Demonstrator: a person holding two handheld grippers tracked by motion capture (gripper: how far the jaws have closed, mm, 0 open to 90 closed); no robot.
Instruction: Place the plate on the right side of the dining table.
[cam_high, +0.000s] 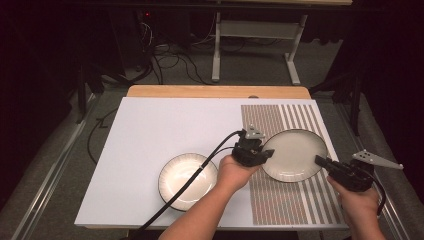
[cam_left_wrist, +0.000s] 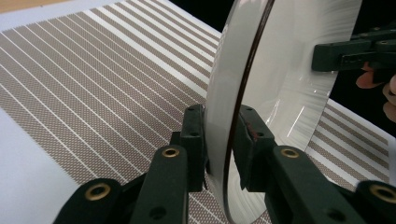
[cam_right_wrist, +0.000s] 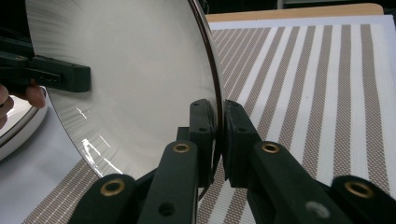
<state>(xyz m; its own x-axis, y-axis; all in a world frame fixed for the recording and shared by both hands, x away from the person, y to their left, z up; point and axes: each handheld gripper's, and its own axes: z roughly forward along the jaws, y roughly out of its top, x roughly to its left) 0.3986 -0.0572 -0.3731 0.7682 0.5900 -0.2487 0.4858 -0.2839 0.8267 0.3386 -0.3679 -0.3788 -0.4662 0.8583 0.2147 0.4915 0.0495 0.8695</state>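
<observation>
Currently the held plate (cam_high: 294, 154) is carried between both grippers above the striped mat (cam_high: 295, 200), near that mat's far half, with a second plate (cam_high: 187, 180) resting flat on the white board (cam_high: 150, 130) to the left. The left gripper (cam_high: 265, 154) takes the plate's left rim; in the left gripper view one pad (cam_left_wrist: 194, 140) sits against the underside while the other pad (cam_left_wrist: 250, 140) stands a shade off the upper face, so this grip looks loose. The right gripper (cam_high: 320, 160) is clamped on the opposite rim, both pads (cam_right_wrist: 203, 135) pressed to it in the right gripper view.

Procedure, as judged:
- Keep both hands level with each other so the plate does not tip
- Lower both sides at the same rate until the base meets the mat
- Do not part the right jaws before the plate is bearing on the mat; the left side alone would probably not hold it
- Withdraw each gripper outward along the rim line, not upward

No brand, label or legible writing can be made out on the plates, mat or grippers
</observation>
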